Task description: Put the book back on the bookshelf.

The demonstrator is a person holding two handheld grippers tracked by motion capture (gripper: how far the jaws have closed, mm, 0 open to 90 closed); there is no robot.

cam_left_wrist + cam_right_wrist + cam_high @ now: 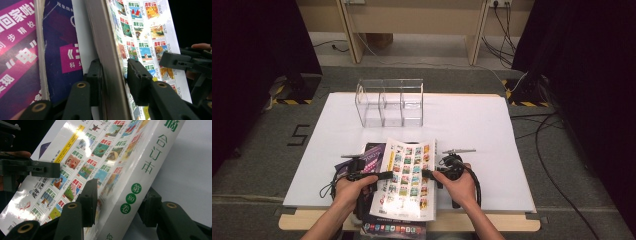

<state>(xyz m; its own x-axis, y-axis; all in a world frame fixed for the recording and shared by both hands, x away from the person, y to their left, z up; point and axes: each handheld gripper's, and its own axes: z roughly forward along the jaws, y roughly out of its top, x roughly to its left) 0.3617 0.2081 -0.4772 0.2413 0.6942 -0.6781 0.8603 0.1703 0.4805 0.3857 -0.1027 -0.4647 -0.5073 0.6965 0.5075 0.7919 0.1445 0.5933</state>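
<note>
Now book (408,179) at lower centre, long axis running toward top of frame, tilted up. Left gripper (384,175) astride left page edge, right gripper (428,174) astride spine; both part-open, apparently not yet clamping.

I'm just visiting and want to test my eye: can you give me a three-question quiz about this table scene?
1. True or false: both grippers straddle the white book.
2. What stands at the far side of the table?
3. What lies left of the white book: (a) a purple book, (b) a cup?

Key: 1. True: left gripper at its page edge, right gripper at its spine. 2. A clear organizer. 3. (a), the purple book.
</note>
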